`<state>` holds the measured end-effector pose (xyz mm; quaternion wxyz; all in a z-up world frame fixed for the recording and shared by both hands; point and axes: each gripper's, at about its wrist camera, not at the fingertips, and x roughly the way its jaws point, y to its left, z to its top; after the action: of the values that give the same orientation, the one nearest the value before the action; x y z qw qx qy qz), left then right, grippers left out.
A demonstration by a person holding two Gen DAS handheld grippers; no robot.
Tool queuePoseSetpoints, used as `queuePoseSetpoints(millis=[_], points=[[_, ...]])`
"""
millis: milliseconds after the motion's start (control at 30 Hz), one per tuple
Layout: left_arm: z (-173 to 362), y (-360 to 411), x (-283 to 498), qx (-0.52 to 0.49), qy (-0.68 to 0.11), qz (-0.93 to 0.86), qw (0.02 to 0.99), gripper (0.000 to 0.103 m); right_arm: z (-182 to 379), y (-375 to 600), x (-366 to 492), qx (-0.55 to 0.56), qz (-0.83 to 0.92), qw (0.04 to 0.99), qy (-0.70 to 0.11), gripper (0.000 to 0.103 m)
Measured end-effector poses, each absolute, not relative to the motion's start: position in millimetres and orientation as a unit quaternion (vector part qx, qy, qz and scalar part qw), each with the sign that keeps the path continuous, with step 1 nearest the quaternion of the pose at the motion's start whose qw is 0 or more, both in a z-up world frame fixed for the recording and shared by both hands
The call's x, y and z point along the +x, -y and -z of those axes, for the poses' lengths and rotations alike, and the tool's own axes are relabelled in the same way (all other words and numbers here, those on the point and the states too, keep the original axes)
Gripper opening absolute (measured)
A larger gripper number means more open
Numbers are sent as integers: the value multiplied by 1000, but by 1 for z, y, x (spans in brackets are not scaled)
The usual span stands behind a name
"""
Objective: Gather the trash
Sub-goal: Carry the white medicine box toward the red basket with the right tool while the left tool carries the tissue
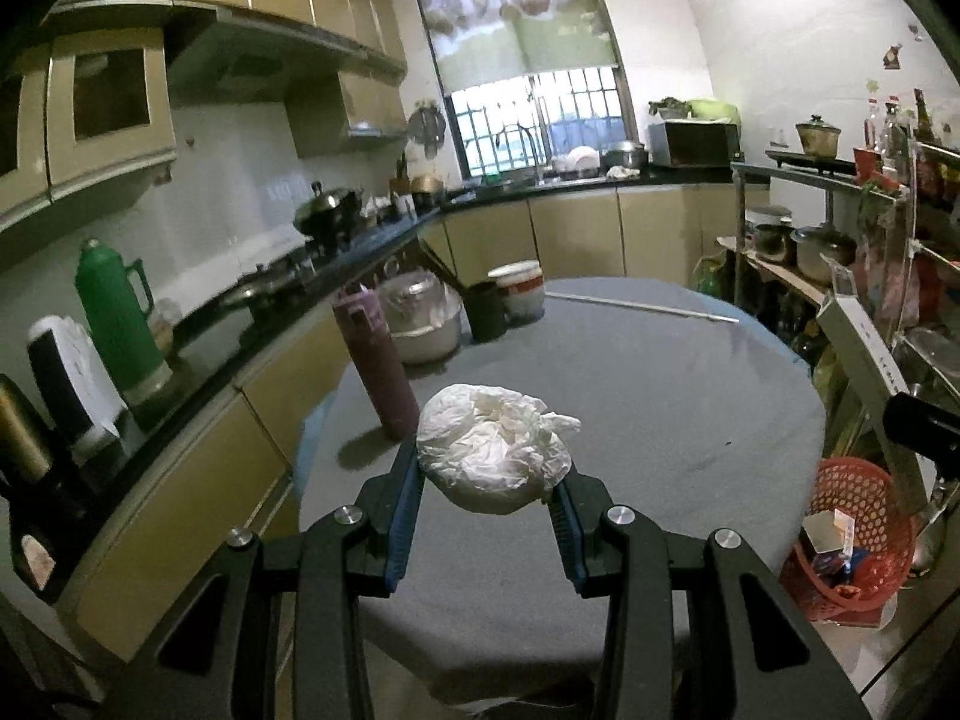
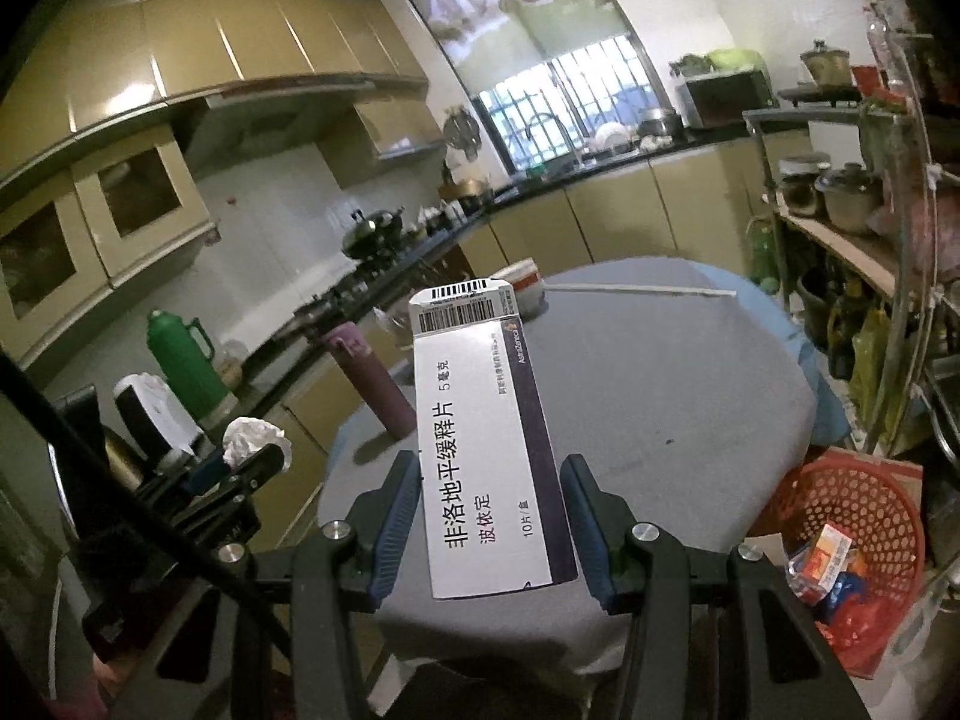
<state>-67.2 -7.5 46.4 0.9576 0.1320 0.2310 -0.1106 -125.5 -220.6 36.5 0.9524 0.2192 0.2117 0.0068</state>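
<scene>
In the left wrist view my left gripper (image 1: 487, 471) is shut on a crumpled white paper wad (image 1: 495, 450), held above the grey-clothed round table (image 1: 660, 396). In the right wrist view my right gripper (image 2: 492, 468) is shut on a white medicine box (image 2: 486, 420) with a purple stripe and barcodes; the box stands up between the blue pads, also over the table. The right wrist view also shows the left gripper (image 2: 252, 468) with the paper wad (image 2: 255, 435) at the left. A red mesh basket (image 1: 852, 546) (image 2: 852, 534) on the floor, right of the table, holds cartons and wrappers.
On the table stand a purple bottle (image 1: 375, 360), a covered pot (image 1: 423, 318), a dark cup (image 1: 483, 309), a white and red jar (image 1: 519, 288) and a long white stick (image 1: 642, 303). A counter with a green thermos (image 1: 117, 318) runs along the left. Cluttered shelves (image 1: 840, 252) stand to the right.
</scene>
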Motion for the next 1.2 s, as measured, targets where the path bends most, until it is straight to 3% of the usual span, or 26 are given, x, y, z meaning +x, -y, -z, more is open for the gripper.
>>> queuePoseSetpoints(millis=[500, 1200], points=[[-78, 9, -107, 137, -176, 129, 966, 42, -66, 204, -176, 212, -14, 966, -146, 51], [-76, 13, -108, 142, -175, 133, 965, 42, -71, 202, -187, 195, -12, 974, -118, 51]])
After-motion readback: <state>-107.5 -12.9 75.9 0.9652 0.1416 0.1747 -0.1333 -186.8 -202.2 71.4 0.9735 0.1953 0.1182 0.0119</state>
